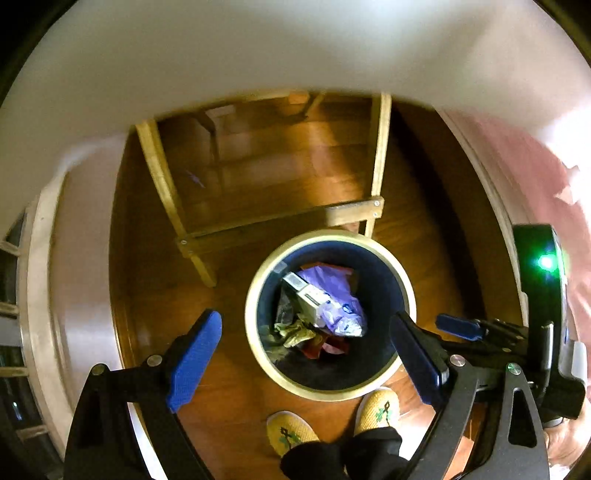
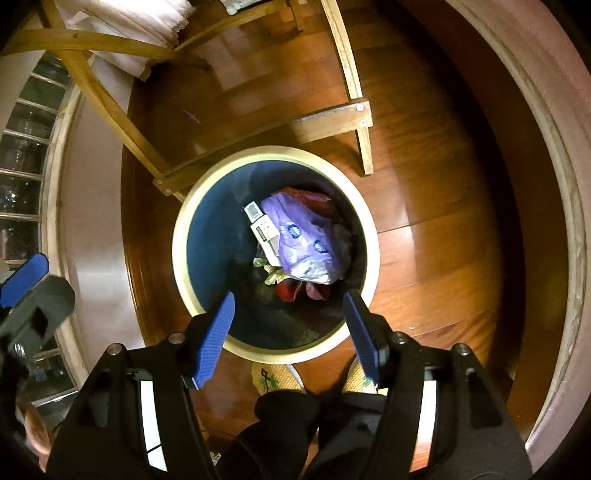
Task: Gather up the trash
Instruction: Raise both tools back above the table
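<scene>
A round dark-blue bin with a cream rim [image 1: 258,354] [image 2: 181,258] stands on the wooden floor. Inside lie a purple plastic wrapper [image 1: 338,295] [image 2: 306,236], a white box with labels [image 1: 306,295] [image 2: 262,229], crumpled paper and red scraps. My left gripper [image 1: 306,343] is open and empty, held above the bin. My right gripper [image 2: 290,314] is open and empty, above the bin's near side. The right gripper shows at the right edge of the left wrist view [image 1: 461,326]. The left gripper shows at the left edge of the right wrist view [image 2: 26,273].
A wooden table frame [image 1: 280,225] [image 2: 325,122] stands just beyond the bin. White fabric [image 2: 140,22] hangs at top left. The person's yellow slippers [image 1: 376,406] [image 2: 273,376] stand at the bin's near edge. Pale walls with skirting curve round both sides.
</scene>
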### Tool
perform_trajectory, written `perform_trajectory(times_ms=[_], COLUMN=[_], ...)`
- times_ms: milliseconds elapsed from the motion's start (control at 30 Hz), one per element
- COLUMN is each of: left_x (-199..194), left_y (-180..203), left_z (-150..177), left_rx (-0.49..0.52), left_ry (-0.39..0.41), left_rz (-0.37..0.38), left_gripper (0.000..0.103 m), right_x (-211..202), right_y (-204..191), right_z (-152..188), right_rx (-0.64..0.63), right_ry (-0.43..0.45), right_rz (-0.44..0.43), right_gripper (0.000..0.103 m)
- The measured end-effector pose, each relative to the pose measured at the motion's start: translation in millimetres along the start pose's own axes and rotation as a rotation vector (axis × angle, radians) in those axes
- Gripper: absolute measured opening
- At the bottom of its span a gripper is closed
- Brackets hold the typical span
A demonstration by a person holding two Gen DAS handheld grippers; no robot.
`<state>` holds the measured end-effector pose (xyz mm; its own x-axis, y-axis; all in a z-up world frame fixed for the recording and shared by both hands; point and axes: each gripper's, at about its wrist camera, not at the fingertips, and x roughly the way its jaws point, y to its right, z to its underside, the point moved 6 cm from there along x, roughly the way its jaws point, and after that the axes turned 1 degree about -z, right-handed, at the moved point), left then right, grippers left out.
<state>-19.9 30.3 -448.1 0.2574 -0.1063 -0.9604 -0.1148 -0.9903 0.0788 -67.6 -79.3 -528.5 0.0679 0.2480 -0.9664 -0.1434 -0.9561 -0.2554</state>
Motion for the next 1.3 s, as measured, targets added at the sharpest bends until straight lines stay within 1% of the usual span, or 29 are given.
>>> perform_trajectory(times_ms=[100,267,400,567,867,1000,1167,1300], left_x=[-22.6,-58.9,-101.1,-166.6,-280.1,-330.0,-384.1,-425.4], left_y=[-11.7,-23.1,-25.6,-28.3,-29.6,-31.0,-37.1,-43.7], left_z=[-0.5,-8.5,-16.3,-27.3,-53.4,-66.5,-80.3,-92.0], left_rx=[-0.024,-0.062,-0.071,-0.075,-0.066,-0.060,-0.044,-0.019], left_ry=[0.013,0.027,0.051,0.088,0.171,0.222,0.267,0.320], left_rz=[-0.014,-0.020,-0.019,-0.007,0.011,0.022,0.047,0.039], left_gripper=[0.093,0.093,0.093,0.093,0.093,0.093,0.093,0.093], right_x=[-6.1,-43.7,-89.7,-153.3,-266.8,-310.2,-368.2,-416.5], right_y=[-4.9,-18.4,-34.1,-57.6,-96.6,-118.1,-145.5,-167.8], right_z=[-5.6,-10.9,-11.8,-12.0,-16.1,-18.6,-28.5,-41.7], right_rx=[-0.006,-0.010,-0.019,-0.040,-0.076,-0.104,-0.131,-0.150], right_ry=[0.016,0.049,0.073,0.121,0.218,0.260,0.324,0.388], right_rz=[-0.004,-0.012,-0.021,-0.038,-0.079,-0.087,-0.096,-0.105], right_gripper=[0.059,0.059,0.059,0.059,0.060,0.060,0.060,0.060])
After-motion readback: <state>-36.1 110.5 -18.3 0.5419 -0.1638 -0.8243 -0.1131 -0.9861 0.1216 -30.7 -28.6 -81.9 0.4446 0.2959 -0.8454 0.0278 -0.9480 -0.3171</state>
